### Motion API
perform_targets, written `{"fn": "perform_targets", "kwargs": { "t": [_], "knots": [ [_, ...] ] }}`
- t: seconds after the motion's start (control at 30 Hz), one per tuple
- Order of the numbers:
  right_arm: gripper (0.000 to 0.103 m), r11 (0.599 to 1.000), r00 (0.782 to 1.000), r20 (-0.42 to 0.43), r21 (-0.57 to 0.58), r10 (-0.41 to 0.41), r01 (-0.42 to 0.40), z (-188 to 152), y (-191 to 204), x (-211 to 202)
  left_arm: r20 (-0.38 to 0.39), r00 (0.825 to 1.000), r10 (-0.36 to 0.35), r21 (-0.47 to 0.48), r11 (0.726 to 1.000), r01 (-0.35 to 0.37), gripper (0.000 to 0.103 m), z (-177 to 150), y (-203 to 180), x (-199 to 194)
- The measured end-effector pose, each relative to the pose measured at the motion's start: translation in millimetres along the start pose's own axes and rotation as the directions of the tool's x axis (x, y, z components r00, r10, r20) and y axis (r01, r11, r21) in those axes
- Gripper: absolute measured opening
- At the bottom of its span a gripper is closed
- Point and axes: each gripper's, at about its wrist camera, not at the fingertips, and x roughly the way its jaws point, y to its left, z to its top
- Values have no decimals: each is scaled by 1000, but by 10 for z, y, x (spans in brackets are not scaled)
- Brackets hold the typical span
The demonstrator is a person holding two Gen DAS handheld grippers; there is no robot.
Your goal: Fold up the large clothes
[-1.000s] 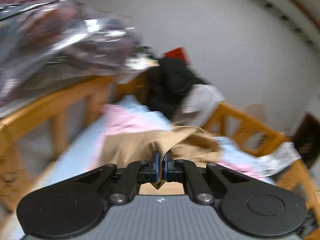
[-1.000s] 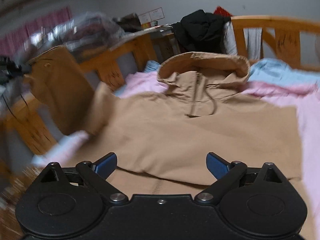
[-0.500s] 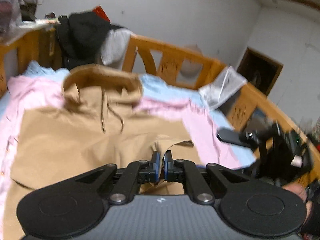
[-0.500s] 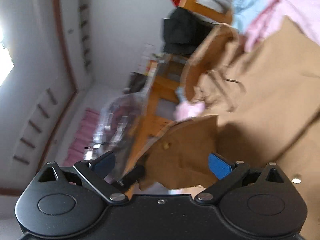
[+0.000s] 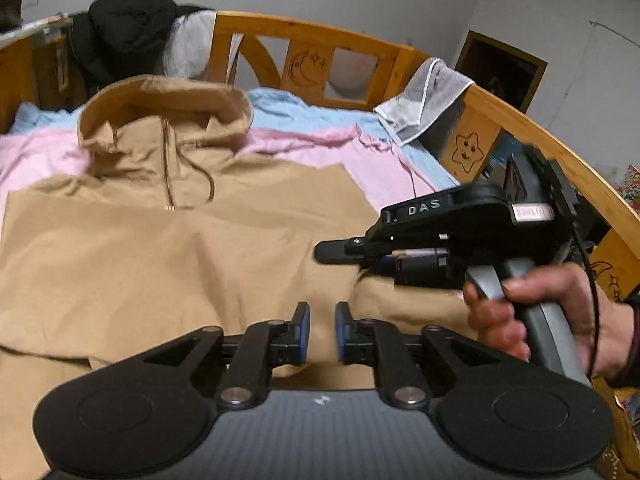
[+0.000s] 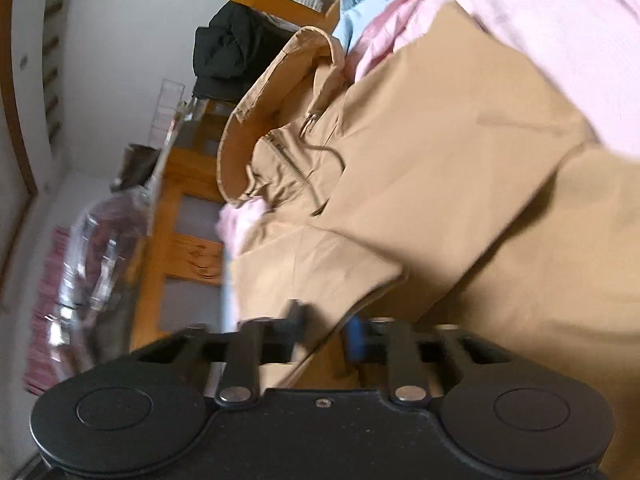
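Wooden bed frame (image 5: 320, 36) with moon and star carvings; tan hoodie (image 5: 168, 240) spread flat on pink sheet (image 5: 320, 148). Left gripper (image 5: 322, 334): fingers slightly apart, just opening, nothing between. Right gripper (image 6: 326, 334), marked "DAS": just closing, clamped on hoodie edge.
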Motion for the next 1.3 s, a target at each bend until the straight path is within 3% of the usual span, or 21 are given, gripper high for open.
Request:
{"fn": "perform_targets", "kwargs": {
  "t": [0.03,0.1,0.17,0.23,0.3,0.37,0.47,0.53,0.6,0.63,0.67,0.7,0.73,0.77,0.9,0.97,1.03,1.1,1.17,1.23,1.3],
  "knots": [
    [2,999,1000,10,-35,-26,26,22,16,13,-3,1000,-2,-7,1000,2,45,-15,43,-20],
    [1,985,997,40,-155,-65,71,73,115,2,38,998,56,-25,998,-55,65,-85,170,-128],
    [1,950,992,82,-292,-94,114,120,256,-45,65,991,121,-31,992,-119,64,-149,334,-229],
    [1,886,987,132,-441,-89,139,156,405,-108,87,969,230,-65,972,-225,65,-198,536,-307],
    [1,789,977,191,-586,-90,187,162,568,-114,79,919,385,-161,915,-370,70,-232,858,-357],
    [1,703,969,225,-672,-105,232,165,660,-36,41,867,497,-295,835,-465,70,-262,1282,-393],
    [1,661,961,236,-700,-143,270,174,596,119,-24,823,568,-411,745,-526,69,-289,1848,-364],
    [1,641,955,243,-709,-170,294,168,524,228,-76,813,577,-453,707,-543,63,-291,2165,-283],
    [1,651,950,248,-693,-191,311,174,427,320,-125,839,529,-524,683,-509,53,-310,2441,-186],
    [1,660,947,249,-680,-201,319,185,392,368,-133,858,497,-563,674,-478,37,-335,2547,-162],
    [1,666,945,249,-671,-212,326,197,333,403,-126,878,463,-603,667,-438,36,-366,2624,-151],
    [1,671,943,247,-663,-222,332,209,303,452,-124,884,451,-623,658,-423,31,-373,2660,-145],
    [1,678,942,243,-655,-230,335,223,264,490,-113,889,443,-629,661,-409,18,-386,2669,-156],
    [1,682,942,240,-650,-236,336,224,233,514,-91,894,438,-637,664,-390,14,-402,2678,-191],
    [1,704,949,229,-636,-218,316,208,194,547,-34,867,498,-644,652,-400,9,-432,2629,-338],
    [1,678,947,239,-660,-216,322,162,230,594,-58,859,508,-622,655,-429,9,-432,2645,-263],
    [1,635,933,250,-684,-259,359,132,230,721,-112,850,515,-595,650,-473,11,-432,2671,-135],
    [2,588,917,255,-706,-309,394,108,180,848,-128,847,515,-616,628,-475,15,-442,2690,-80],
    [9,535,900,281,-730,-333,425,40,152,878,-119,832,542,-586,638,-499,20,-412,2602,-129],
    [21,521,895,306,-732,-324,439,-15,192,787,-117,801,586,-517,653,-553,45,-348,2447,-199],
    [31,512,896,336,-736,-290,442,-95,265,635,-87,783,616,-472,666,-577,62,-311,2299,-288]
  ]
}}
